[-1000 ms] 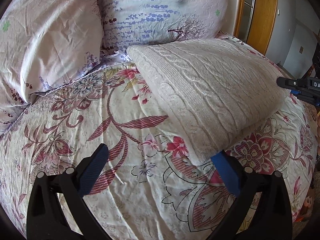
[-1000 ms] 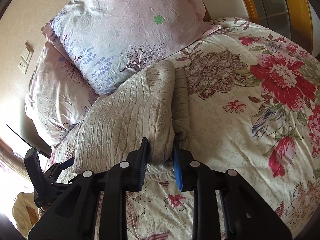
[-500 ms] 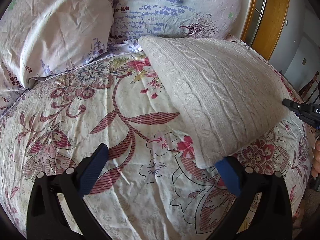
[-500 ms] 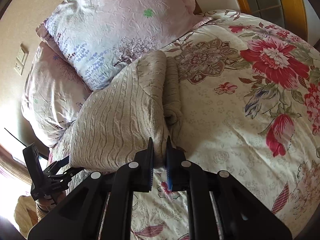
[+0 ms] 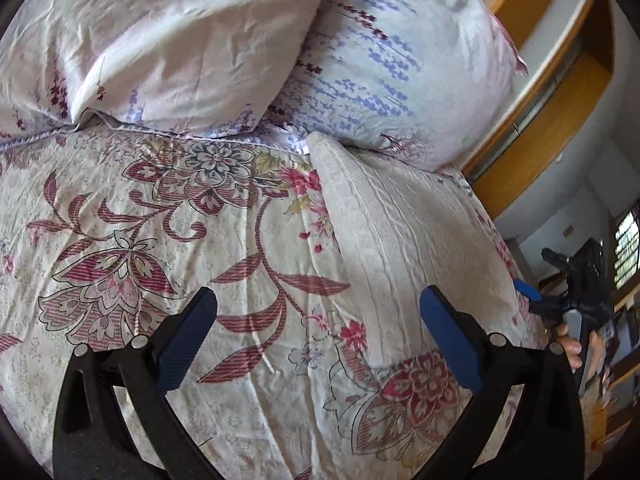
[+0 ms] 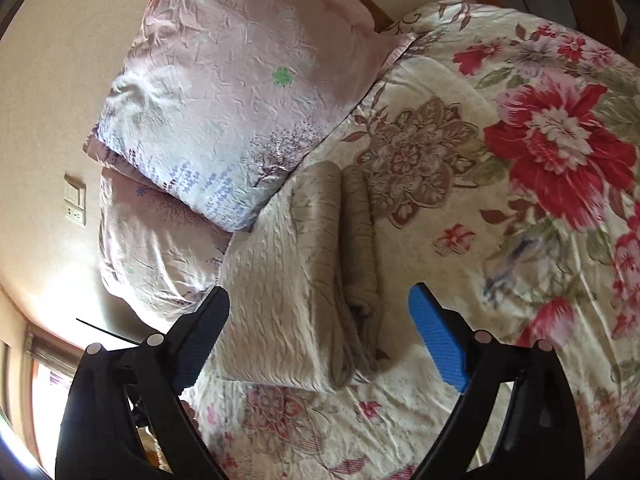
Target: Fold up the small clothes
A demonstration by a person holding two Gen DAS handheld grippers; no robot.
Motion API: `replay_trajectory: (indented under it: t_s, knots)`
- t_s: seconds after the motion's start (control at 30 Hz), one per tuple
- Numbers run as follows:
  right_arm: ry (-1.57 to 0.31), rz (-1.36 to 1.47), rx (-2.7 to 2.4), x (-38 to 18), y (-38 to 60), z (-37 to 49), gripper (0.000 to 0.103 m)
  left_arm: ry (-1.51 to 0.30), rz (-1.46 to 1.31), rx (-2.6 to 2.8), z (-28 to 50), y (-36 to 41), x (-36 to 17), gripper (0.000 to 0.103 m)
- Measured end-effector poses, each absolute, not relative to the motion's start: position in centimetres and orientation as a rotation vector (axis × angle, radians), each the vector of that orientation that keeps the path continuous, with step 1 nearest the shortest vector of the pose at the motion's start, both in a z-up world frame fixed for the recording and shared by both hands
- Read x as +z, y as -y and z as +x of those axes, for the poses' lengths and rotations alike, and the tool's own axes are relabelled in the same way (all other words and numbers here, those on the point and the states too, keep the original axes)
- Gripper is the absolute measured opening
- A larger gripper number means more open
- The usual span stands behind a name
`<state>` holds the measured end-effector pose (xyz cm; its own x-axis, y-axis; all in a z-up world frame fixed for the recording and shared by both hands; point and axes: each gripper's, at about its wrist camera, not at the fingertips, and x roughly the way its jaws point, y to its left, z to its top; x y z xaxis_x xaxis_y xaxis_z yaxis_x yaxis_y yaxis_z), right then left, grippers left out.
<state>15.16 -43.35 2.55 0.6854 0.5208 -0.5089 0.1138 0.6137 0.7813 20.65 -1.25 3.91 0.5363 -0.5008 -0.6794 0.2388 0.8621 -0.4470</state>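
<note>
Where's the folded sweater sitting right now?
The folded sweater lies on the floral quilt, its far end against the pillows. In the right wrist view it sits centre-left; in the left wrist view, right of centre.

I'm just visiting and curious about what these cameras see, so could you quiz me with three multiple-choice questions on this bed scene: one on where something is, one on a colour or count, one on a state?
1. Where does the folded sweater lie?
A. On the floral bedspread, against a pillow
B. On the floor
C. Draped over the headboard

2. How many pillows are at the head of the bed?
A. One
B. Two
C. Four

3. What state is the sweater in?
A. Spread flat, sleeves out
B. Hanging from a claw
C. Folded into a compact bundle

Answers:
1 A: the folded sweater rests on the floral bedspread, its far end touching a pillow.
2 B: a second pillow lies beside the first.
3 C: its layers are stacked, and the right claw, opening, grips nothing.
</note>
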Motion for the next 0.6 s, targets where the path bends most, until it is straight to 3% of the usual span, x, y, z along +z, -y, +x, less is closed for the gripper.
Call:
replay_trajectory:
  t_s: [0.23, 0.43, 0.47, 0.53, 0.6]
  knots:
    - [-1.011, 0.798, 0.268, 0.9, 40.8, 22.0, 0.09, -1.11, -0.525, -0.496, 27.0, 4.1, 0.9, 0.101]
    - [-1.051, 0.811, 0.292, -1.0, 40.8, 23.7, 0.086, -1.112, -0.459, -0.57, 28.6, 7.8, 0.9, 0.1]
    - [-1.051, 0.822, 0.316, -1.2, 40.7, 23.7, 0.078, -1.105, -0.449, -0.575, 28.8, 8.4, 0.9, 0.101]
    - [-1.066, 0.849, 0.368, -1.8, 40.3, 23.8, 0.071, -1.102, -0.438, -0.607, 29.0, 9.5, 0.9, 0.094]
    - [-1.056, 0.855, 0.396, -2.0, 40.1, 23.7, 0.066, -1.12, -0.47, -0.658, 29.2, 10.3, 0.7, 0.078]
